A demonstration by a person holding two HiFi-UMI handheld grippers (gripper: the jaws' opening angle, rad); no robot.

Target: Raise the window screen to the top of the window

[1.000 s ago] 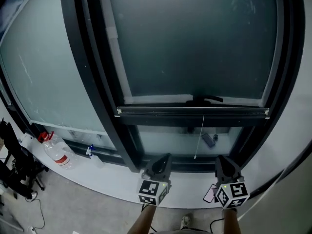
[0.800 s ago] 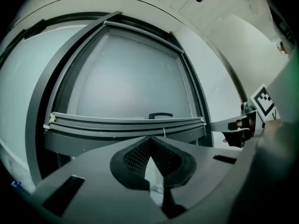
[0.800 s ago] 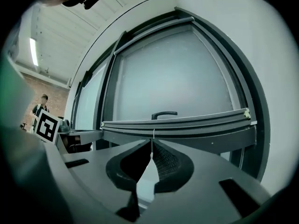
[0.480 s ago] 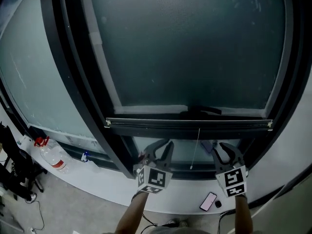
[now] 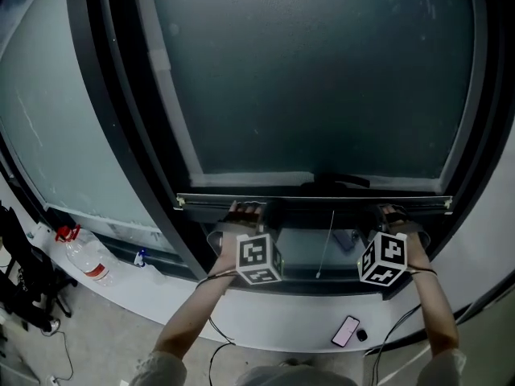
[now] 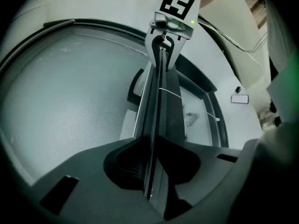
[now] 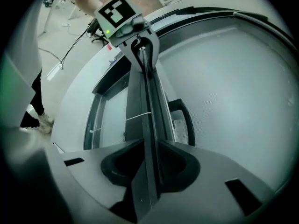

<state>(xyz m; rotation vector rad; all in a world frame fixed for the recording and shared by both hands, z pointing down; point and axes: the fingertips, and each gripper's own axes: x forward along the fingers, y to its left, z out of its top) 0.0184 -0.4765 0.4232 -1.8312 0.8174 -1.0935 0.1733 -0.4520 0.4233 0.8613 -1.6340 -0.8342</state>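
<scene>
Mesh of the window screen is spread above both grippers, and its bottom bar is set low in the dark-framed window. Well to the left of the left gripper, a water bottle is seen at the foot of the window, with grey floor below it. The left gripper's jaws are closed narrowly on the bottom bar near its left end. Between the two grippers a thin pull cord is hung from the bar. The right gripper is clamped on the same bar near its right end. Below that gripper, a phone is seen lying on the white sill.
</scene>
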